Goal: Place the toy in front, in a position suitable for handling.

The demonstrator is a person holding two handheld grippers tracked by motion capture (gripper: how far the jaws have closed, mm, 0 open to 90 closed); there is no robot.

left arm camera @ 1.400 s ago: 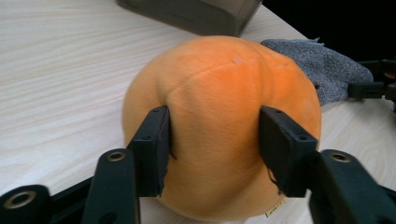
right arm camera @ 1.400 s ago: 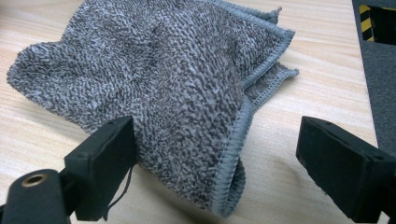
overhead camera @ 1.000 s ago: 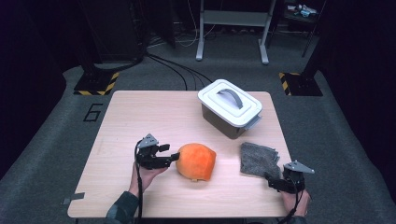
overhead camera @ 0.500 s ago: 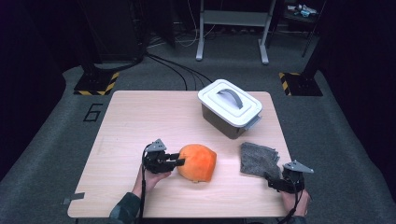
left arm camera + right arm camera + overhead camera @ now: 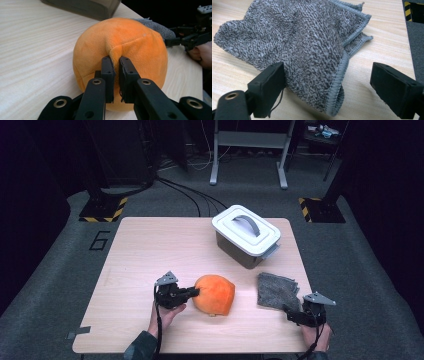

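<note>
An orange plush ball [image 5: 216,294] sits on the wooden table [image 5: 150,250] near its front middle. My left gripper [image 5: 196,291] reaches it from the left; its jaws have just been closing and now pinch a fold of the ball's fabric [image 5: 115,51]. In the left gripper view the left gripper [image 5: 116,60] is shut on that fold, with the plush ball [image 5: 130,37] bulging above it. A folded grey cloth [image 5: 276,290] lies to the right. My right gripper [image 5: 288,310] rests at the cloth's near edge. In the right gripper view the right gripper [image 5: 327,75] stands open, the grey cloth [image 5: 299,32] just ahead.
A grey box with a white handled lid [image 5: 245,235] stands at the back right of the table, and its lower wall [image 5: 82,7] shows beyond the ball. The other hand's gripper [image 5: 185,40] shows far right. Dark floor surrounds the table.
My left gripper moved right to the ball and its jaws closed onto a fold of the plush. The right gripper and the cloth stayed put.
</note>
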